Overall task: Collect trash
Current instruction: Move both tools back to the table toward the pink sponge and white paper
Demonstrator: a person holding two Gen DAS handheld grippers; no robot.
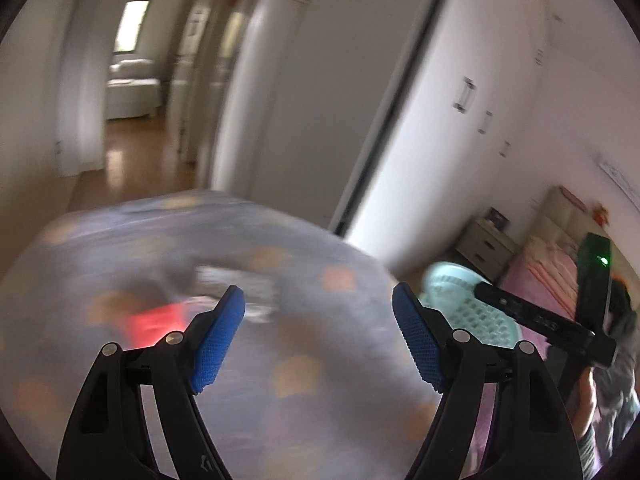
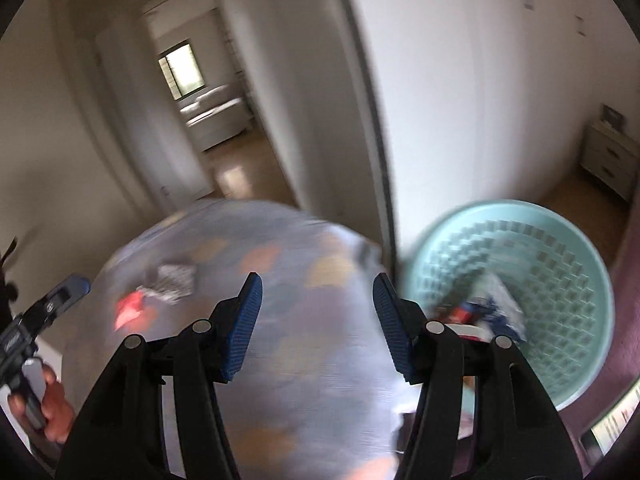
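Ahead, red wrapper [image 1: 154,322] left of open, empty left tongs [image 1: 318,314]

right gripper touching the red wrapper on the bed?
Apart. Right wrist view: the right gripper stands open and empty, red wrapper lying clear to its left on the bedspread.

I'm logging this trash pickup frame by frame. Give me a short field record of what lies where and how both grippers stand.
surface: round, blurred cover in grey-blue with orange patches
trash on it: red scrap; crumpled silvery wrapper beside it
bin: pale green lattice basket, right of the cover, with some packaging inside
left gripper: open, nothing between the pads, aimed at the wrapper
right gripper: open, nothing held, over the cover next to the basket
image quality: motion blur, small details unreadable
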